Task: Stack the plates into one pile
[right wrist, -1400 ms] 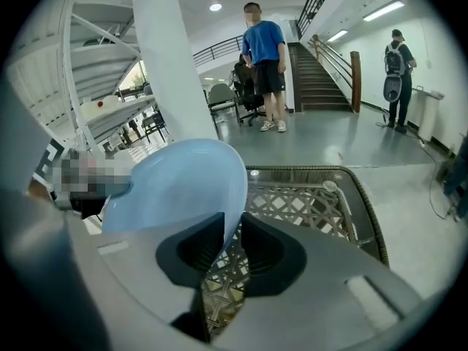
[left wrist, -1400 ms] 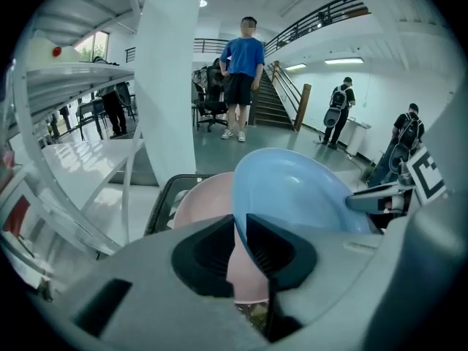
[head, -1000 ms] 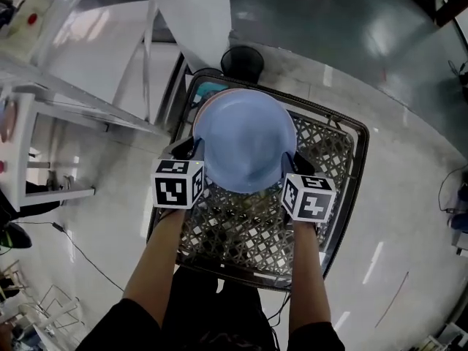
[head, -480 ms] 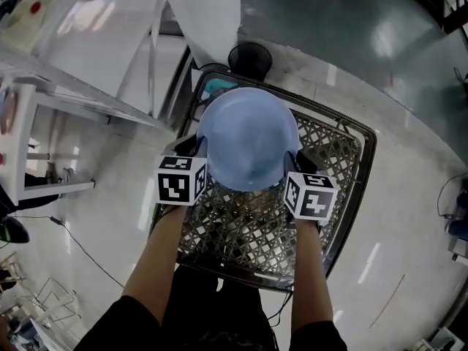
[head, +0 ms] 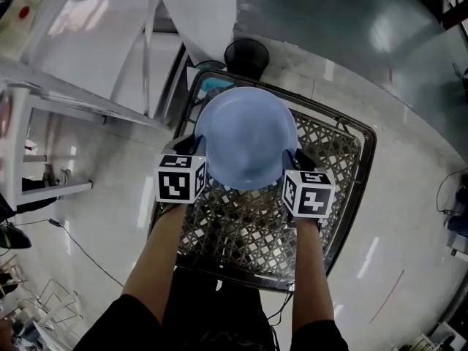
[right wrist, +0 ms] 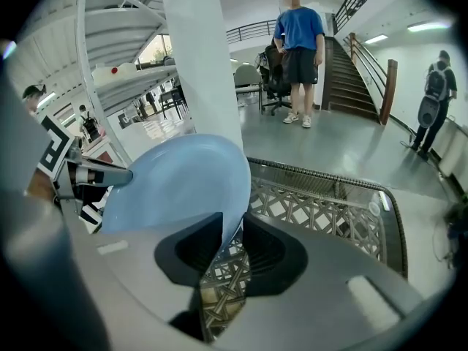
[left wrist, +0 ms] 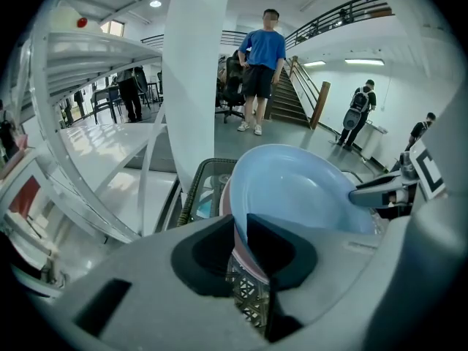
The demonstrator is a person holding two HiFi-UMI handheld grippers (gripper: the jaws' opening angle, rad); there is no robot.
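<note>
Head view: blue plate [head: 246, 137] is held level between the two grippers, over the far-left part of a woven lattice tabletop [head: 248, 225] with a dark rim.

Left gripper view: a pink plate [left wrist: 224, 199] shows directly under the blue plate's left rim. Whether the two plates touch cannot be told.

Left gripper [head: 194, 149]: jaws pinch the blue plate's left rim.

Right gripper [head: 292, 159]: jaws have just been opening. The plate's right rim stands between them, against one pad, with a thin gap at the other.

A teal object [head: 216, 86] lies at the tabletop's far-left corner, just beyond the plate. A black round object [head: 247, 55] stands on the floor beyond the tabletop, beside a white column [head: 201, 13]. A person in a blue shirt [left wrist: 261, 57] stands well beyond.
</note>
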